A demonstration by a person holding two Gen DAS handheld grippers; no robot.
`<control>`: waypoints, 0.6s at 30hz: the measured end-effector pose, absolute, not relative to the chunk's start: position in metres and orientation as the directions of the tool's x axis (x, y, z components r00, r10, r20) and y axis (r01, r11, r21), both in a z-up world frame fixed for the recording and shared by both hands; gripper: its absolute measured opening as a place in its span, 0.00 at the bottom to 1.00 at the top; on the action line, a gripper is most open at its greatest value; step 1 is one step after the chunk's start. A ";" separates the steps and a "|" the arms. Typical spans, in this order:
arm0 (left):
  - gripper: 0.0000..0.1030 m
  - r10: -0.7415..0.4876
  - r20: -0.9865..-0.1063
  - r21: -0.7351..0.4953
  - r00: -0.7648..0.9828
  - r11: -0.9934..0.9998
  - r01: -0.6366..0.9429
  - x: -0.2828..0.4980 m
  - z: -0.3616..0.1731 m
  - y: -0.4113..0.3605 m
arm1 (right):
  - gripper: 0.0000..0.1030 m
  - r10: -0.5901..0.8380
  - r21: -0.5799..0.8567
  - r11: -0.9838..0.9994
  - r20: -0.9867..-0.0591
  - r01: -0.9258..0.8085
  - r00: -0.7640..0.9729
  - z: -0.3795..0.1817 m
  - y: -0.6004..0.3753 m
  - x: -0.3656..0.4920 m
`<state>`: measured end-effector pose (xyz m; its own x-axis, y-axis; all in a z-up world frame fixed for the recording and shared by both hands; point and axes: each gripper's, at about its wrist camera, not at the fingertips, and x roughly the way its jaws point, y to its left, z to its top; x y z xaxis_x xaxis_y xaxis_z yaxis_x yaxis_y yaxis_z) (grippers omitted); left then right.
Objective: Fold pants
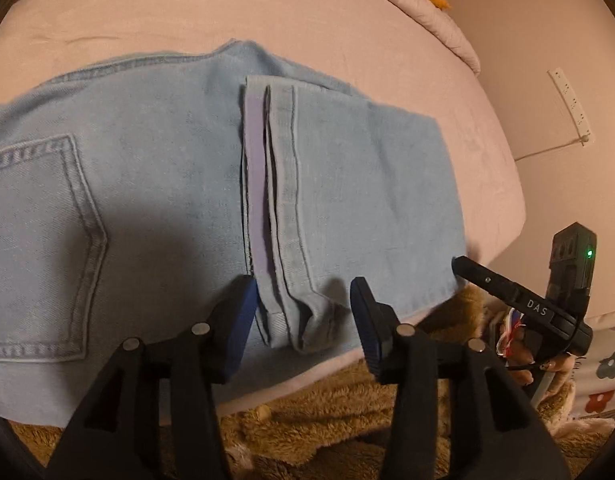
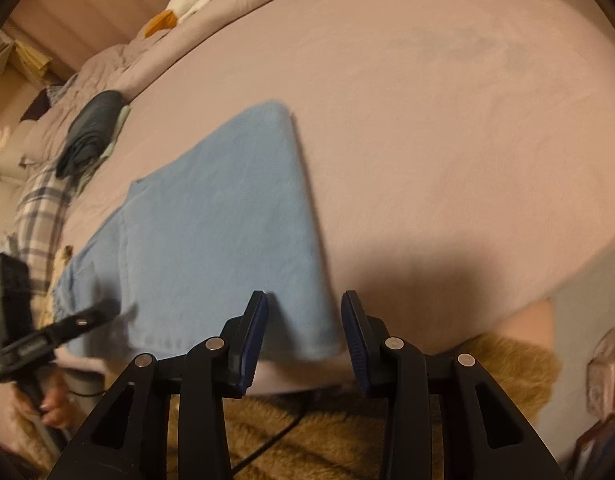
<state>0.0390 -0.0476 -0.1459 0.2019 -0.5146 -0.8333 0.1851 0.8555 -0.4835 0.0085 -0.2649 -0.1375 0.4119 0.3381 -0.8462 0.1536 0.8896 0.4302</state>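
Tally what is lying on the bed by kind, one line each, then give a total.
Light blue jeans: 1
Dark folded clothes: 1
Plaid cloth: 1
Bunched pink quilt along the far edge: 1
White and orange item on the quilt, too blurred to identify: 1
Total: 5

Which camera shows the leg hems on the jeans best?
The left wrist view: the leg hems lie sharp and centered on the folded jeans. The right wrist view is blurred, showing the hems only as a faint edge.
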 end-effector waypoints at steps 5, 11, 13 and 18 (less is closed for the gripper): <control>0.08 -0.437 -0.864 -0.400 0.250 0.897 0.185 0.039 -0.142 -0.054 | 0.34 0.311 0.409 0.898 -0.851 0.164 0.423 -0.137 -0.260 0.014; 0.03 -0.349 -0.885 -0.302 0.309 0.934 0.190 0.029 -0.129 -0.038 | 0.17 0.258 0.361 0.920 -0.849 0.150 0.461 -0.119 -0.260 0.006; 0.03 -0.382 -0.887 -0.355 0.258 0.923 0.147 0.033 -0.141 -0.030 | 0.17 0.238 0.334 0.930 -0.865 0.152 0.443 -0.124 -0.257 0.010; 0.03 -0.405 -0.878 -0.381 0.257 0.914 0.140 0.031 -0.145 -0.026 | 0.17 0.173 0.254 0.955 -0.897 0.155 0.406 -0.140 -0.251 0.018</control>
